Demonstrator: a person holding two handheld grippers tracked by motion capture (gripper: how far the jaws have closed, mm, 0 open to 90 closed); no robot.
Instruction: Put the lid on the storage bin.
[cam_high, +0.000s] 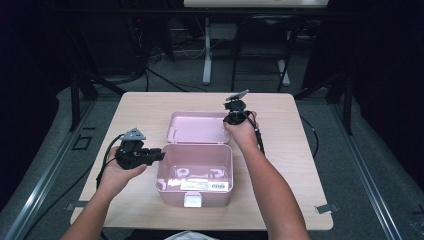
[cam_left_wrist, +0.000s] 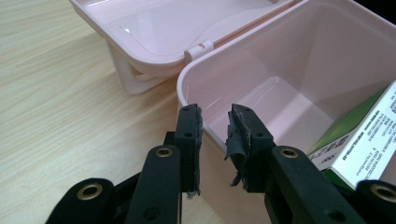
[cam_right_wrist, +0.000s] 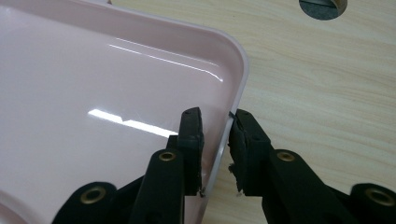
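An open pink plastic box (cam_high: 196, 192) sits mid-table, its lid (cam_high: 195, 127) folded flat behind it. My left gripper (cam_high: 161, 154) reaches in from the left, with one jaw outside and one inside the box's left wall (cam_left_wrist: 208, 128), and is shut on that wall. My left gripper (cam_left_wrist: 215, 123) looks across the box's interior, where a green-and-white carton (cam_left_wrist: 369, 140) lies. My right gripper (cam_high: 229, 122) points down at the lid's right edge. My right gripper (cam_right_wrist: 215, 128) is shut on the lid's rim (cam_right_wrist: 238, 88), one jaw inside it and one outside.
The box holds a labelled carton (cam_high: 207, 185) along its front wall and two small white items (cam_high: 181, 172) on the floor. A white latch (cam_high: 192, 200) hangs at the box's front. Bare wooden tabletop (cam_high: 135, 107) surrounds the box. Cables trail off both grippers.
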